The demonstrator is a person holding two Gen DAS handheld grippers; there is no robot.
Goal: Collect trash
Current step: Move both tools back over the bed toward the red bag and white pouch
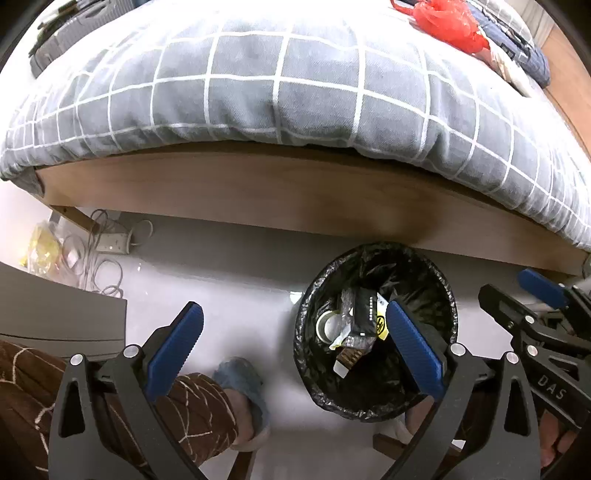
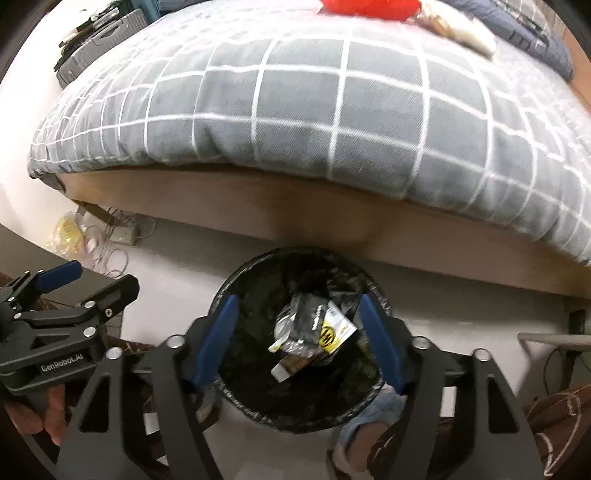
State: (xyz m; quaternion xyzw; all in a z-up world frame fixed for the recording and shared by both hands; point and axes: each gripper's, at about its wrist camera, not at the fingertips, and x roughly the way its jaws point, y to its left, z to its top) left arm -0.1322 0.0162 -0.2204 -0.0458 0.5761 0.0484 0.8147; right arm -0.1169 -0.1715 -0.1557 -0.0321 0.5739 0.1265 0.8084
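Observation:
A round bin with a black liner (image 1: 369, 395) (image 2: 255, 373) stands on the pale floor against the bed frame. Inside lie a black and yellow wrapper (image 1: 369, 317) (image 2: 321, 325), a tape roll (image 1: 327, 325) and other scraps. My right gripper (image 2: 298, 301) hangs open right over the bin's mouth with nothing between its blue pads; the left wrist view shows it at the right edge (image 1: 508, 286). My left gripper (image 1: 295, 332) is open and empty just left of the bin; the right wrist view shows it at the left (image 2: 105, 275). A red plastic bag (image 1: 447, 22) (image 2: 369, 5) lies on the bed.
The bed with a grey checked cover (image 1: 295, 92) and wooden frame (image 1: 258, 192) fills the far side. Cables and a power strip (image 1: 110, 245) and a yellow bag (image 1: 42, 247) lie on the floor at left. A person's brown trouser leg (image 1: 199, 410) and blue slipper (image 1: 240, 376) are near the bin.

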